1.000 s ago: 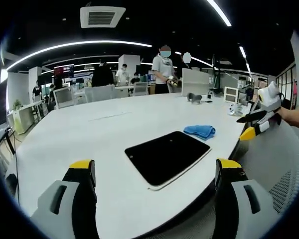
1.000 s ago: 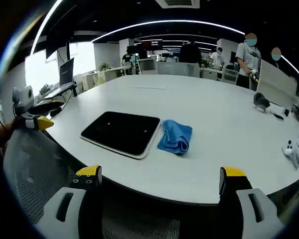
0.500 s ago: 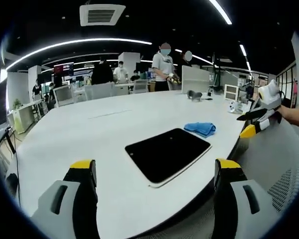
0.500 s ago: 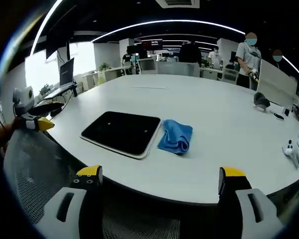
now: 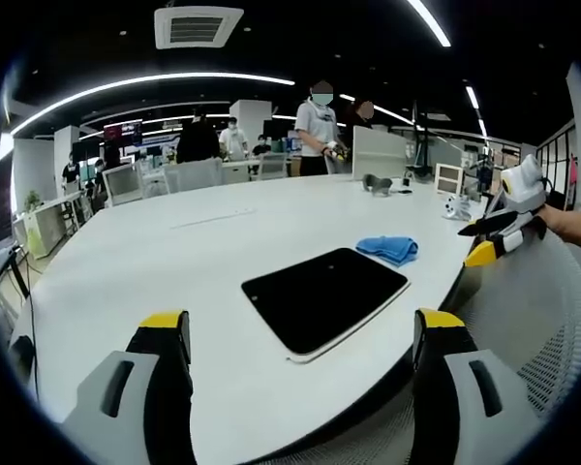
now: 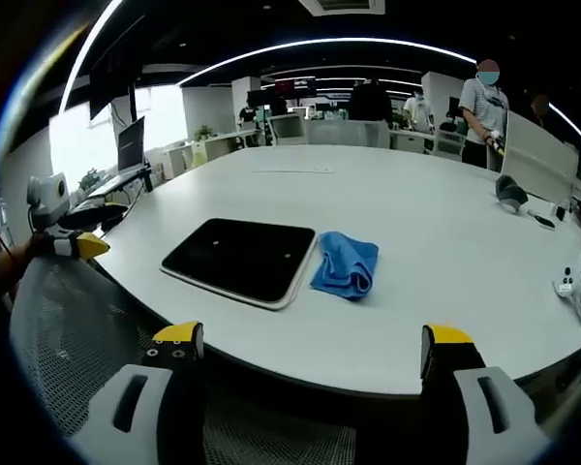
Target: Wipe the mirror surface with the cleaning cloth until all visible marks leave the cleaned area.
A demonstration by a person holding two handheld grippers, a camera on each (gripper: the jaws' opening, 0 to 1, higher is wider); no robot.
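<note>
Both claws look the same up close: the left claw [image 5: 300, 339] has two chunky black jaws with bright yellow caps on the tips, each sitting in a light grey plastic shell with a dark slot in it. Right claw [image 6: 305, 349], same deal: black jaws, yellow tips, grey housings with a slot. Seen side-on from the left gripper view, the right claw is white-bodied with slim black jaws and a yellow tip.

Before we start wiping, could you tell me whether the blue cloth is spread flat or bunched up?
Bunched up: the cloth lies in a rumpled heap beside the mirror.
</note>
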